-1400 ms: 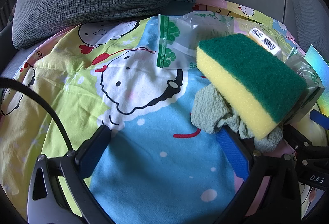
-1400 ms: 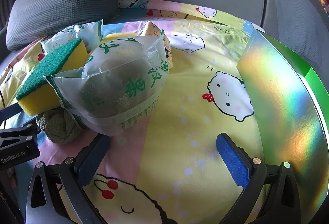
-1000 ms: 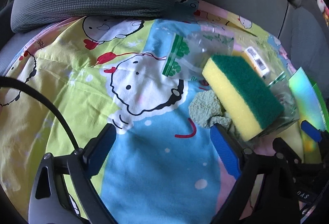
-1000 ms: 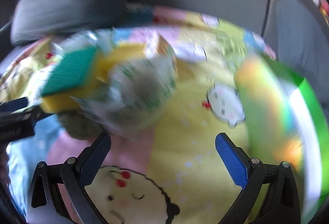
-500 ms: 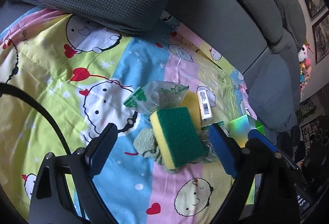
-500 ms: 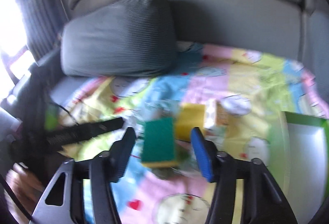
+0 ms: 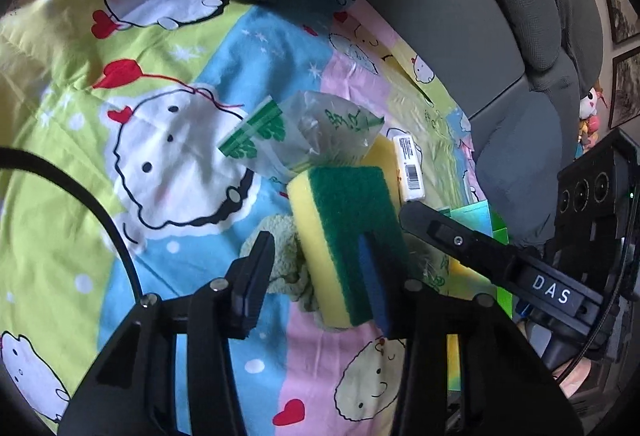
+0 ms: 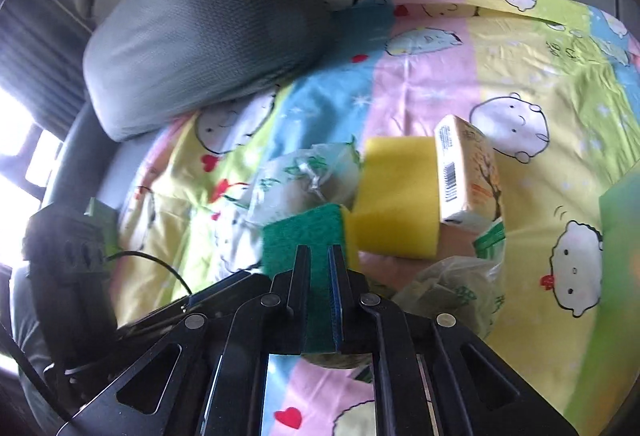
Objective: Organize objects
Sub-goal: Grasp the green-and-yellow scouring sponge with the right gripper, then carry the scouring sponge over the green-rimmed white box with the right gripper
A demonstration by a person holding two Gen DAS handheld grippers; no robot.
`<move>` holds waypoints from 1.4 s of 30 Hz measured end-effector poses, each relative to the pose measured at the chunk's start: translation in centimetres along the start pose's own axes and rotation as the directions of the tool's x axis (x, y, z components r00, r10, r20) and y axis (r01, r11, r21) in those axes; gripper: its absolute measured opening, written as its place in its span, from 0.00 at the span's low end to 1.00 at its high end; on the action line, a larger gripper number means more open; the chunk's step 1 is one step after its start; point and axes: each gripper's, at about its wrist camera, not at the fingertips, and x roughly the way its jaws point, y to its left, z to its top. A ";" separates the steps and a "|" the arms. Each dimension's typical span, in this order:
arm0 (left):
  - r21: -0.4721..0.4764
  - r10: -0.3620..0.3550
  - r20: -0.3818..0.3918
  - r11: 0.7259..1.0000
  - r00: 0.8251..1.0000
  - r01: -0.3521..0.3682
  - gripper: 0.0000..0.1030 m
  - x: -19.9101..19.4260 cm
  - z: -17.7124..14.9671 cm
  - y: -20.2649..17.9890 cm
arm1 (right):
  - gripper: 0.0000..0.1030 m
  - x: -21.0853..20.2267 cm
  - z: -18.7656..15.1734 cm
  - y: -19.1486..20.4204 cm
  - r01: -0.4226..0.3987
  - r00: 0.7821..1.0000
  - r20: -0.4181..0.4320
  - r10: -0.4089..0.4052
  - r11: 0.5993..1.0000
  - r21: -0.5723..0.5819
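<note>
Both tongs have just been closing: the left tongs [image 7: 320,272], wide apart earlier, now flank the sponge [image 7: 352,236], seemingly pinching it. The right tongs [image 8: 319,268], earlier spread over bare blanket [image 8: 520,76], are nearly together above the sponge.

Daylight, fairly bright, colours on cartoon-print sheet [image 7: 168,140] saturated. Left wrist view sharp across centre; strong fisheye bending and black vignette at rim. Right wrist view softer, motion blur smearing grey cushion [image 8: 208,24] and sheet edges. Window [image 8: 20,156] at left edge blown out to white glare, light entering from that side. Soft shadow under cushion. Gripper frames dark, nearly silhouetted, slight sheen on metal.
</note>
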 end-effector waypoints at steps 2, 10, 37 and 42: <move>-0.003 -0.029 -0.024 1.000 0.999 0.029 0.40 0.3 -0.1 -0.2 | 0.10 0.2 0.1 -0.2 0.013 1.000 -0.005 -0.013 1.000 0.009; 0.067 0.022 -0.038 0.998 0.999 -0.019 0.40 2.0 -0.4 -1.4 | 0.13 2.1 0.2 -1.9 0.027 0.998 -0.056 -0.024 0.997 0.066; 0.301 -0.113 0.113 0.951 0.987 0.074 0.38 -2.0 -3.2 -8.8 | 0.18 -8.1 -4.3 -1.5 -0.059 0.964 0.264 0.038 0.996 0.072; 0.363 -0.171 0.129 0.925 0.977 0.113 0.38 -3.3 -4.4 -10.7 | 0.18 -11.5 -6.1 -1.8 -0.071 0.939 0.342 0.045 0.995 0.064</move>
